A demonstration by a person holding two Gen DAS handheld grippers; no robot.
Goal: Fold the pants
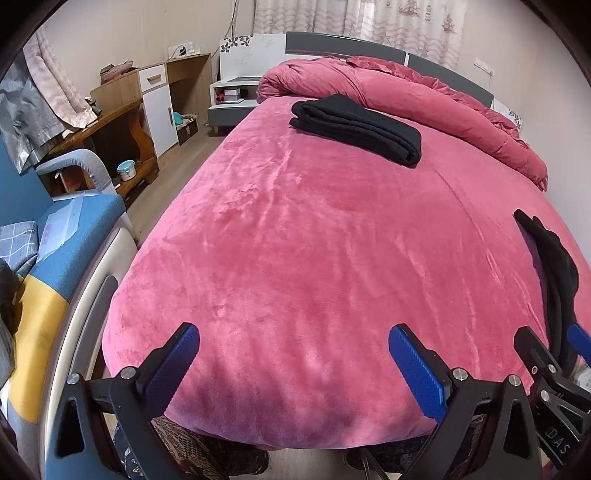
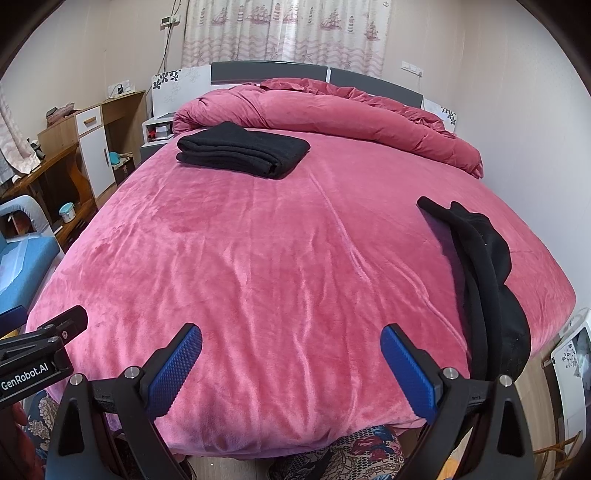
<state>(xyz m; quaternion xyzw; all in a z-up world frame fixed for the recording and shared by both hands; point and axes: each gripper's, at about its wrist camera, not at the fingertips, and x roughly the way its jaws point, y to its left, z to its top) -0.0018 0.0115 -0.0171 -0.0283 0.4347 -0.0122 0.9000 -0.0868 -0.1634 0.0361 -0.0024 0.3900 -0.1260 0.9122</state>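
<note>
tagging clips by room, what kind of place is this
A home bedroom, most likely: a wide bed under a pink plush cover, a grey headboard against curtains, and a wooden desk alongside.

pink bed (image 2: 258, 266) | rolled duvet (image 2: 332, 114) | wooden desk (image 1: 110, 122) | patterned curtain (image 2: 288, 33)

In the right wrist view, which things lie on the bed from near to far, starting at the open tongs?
Right tongs → unfolded black pants → folded black pants → rolled pink duvet → headboard → curtain.
</note>
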